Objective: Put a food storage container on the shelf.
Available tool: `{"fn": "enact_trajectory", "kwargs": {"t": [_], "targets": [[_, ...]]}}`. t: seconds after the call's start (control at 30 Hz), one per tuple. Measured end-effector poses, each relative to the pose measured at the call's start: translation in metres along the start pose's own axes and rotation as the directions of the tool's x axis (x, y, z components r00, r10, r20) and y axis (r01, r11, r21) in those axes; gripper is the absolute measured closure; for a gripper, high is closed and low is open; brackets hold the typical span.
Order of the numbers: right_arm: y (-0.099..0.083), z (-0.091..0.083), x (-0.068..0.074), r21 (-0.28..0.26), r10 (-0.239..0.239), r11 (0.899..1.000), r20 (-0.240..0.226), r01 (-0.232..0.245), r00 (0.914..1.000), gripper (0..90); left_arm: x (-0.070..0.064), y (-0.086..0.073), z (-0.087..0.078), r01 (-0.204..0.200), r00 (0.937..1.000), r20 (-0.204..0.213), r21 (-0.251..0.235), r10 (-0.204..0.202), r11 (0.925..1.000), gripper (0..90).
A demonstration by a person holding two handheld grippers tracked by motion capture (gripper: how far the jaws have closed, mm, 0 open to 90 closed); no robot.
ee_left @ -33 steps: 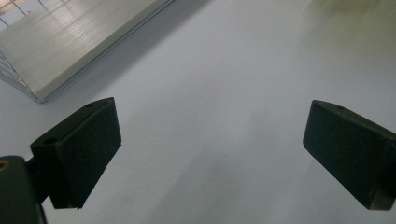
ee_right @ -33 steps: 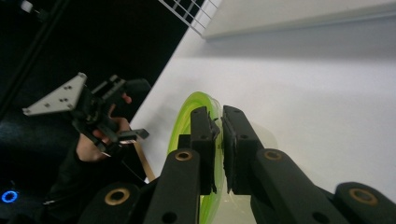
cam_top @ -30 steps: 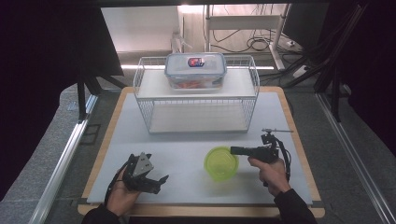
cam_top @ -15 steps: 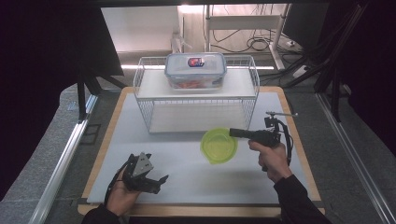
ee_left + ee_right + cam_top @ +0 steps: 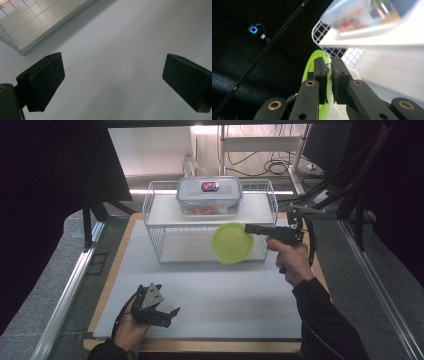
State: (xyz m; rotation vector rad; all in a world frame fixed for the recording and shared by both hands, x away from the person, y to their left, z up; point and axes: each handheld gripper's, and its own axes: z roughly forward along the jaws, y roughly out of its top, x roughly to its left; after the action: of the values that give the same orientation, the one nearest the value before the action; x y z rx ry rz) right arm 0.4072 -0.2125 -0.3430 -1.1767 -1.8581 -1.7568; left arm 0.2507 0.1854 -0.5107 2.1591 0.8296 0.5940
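Observation:
A lime-green round lid (image 5: 231,242) hangs in the air in front of the white wire rack (image 5: 155,215), with my right gripper (image 5: 248,228) shut on its right rim. In the right gripper view the lid (image 5: 310,67) stands edge-on, pinched between the two black jaws of the right gripper (image 5: 329,65). A clear food box with a blue-rimmed lid (image 5: 209,194) sits on the rack's top shelf; it appears blurred as the box (image 5: 364,13) above the jaws. My left gripper (image 5: 169,315) rests low at the front left, open, its jaws (image 5: 112,80) wide apart over bare white mat.
The white mat (image 5: 225,295) covers a wooden-edged table. The rack's lower shelf (image 5: 32,22) lies ahead of the left gripper. Black frame struts (image 5: 95,227) and cables stand beside and behind the table.
My right gripper has lifted the green lid from the mat and carried it away from me, up to the front of the rack. The left gripper has stayed put.

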Motion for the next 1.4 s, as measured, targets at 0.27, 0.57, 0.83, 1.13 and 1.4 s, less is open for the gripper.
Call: {"fn": "enact_trajectory", "kwargs": {"t": [0.27,0.57,0.83,1.13,1.4], "targets": [[0.042,0.004,0.017,-0.049,-0.005,0.999,-0.008,0.004,1.0000,84.1,0.003,0.000,-0.003,0.045,0.9989,0.011,-0.031,-0.045,0.9985,2.8],[0.088,0.025,0.035,-0.111,-0.017,0.994,0.020,0.019,0.9997,84.1,0.003,0.000,-0.003,0.044,0.9989,0.017,-0.025,-0.043,0.9987,2.8],[0.119,0.053,0.039,-0.159,-0.012,0.987,0.068,0.022,0.9976,84.0,0.003,-0.001,-0.004,0.035,0.9993,0.018,-0.022,-0.034,0.9992,2.9],[0.134,0.073,0.027,-0.204,0.026,0.979,0.102,-0.005,0.9945,84.0,0.004,-0.001,-0.004,0.042,0.9988,0.026,-0.032,-0.041,0.9986,3.0],[0.139,0.089,0.015,-0.229,0.040,0.973,0.126,-0.010,0.9913,83.9,0.003,-0.001,-0.003,0.041,0.9986,0.033,-0.033,-0.040,0.9986,3.0]]}}
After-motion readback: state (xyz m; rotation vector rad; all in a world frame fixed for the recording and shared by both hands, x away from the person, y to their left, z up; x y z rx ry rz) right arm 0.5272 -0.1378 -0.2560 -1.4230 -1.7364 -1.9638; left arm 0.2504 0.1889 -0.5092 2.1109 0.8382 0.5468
